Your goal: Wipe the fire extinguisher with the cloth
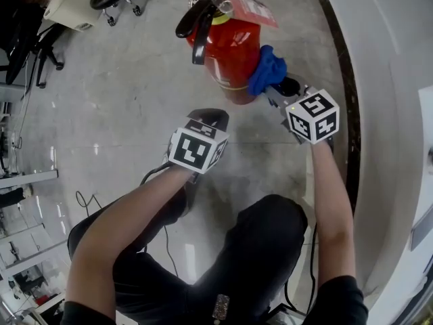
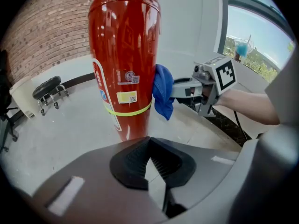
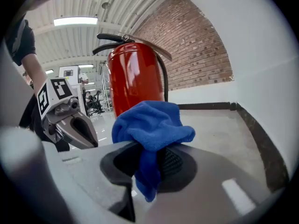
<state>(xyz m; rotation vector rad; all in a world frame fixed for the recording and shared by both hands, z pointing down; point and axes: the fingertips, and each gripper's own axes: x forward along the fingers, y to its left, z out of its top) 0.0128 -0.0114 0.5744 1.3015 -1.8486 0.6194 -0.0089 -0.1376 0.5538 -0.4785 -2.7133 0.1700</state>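
Two claws are in view, but only your right claw (image 3: 148, 164) is working. It is clamped on the blue cloth (image 3: 152, 122), which presses against the lower side of the red fire extinguisher (image 1: 229, 49) standing upright on the floor (image 1: 135, 100). Your left claw (image 2: 153, 161) is closed on nothing and hangs just short of the extinguisher. Wiping looks begun, not finished: the cloth touches one patch, and I judge the front, far side and top are left to do.
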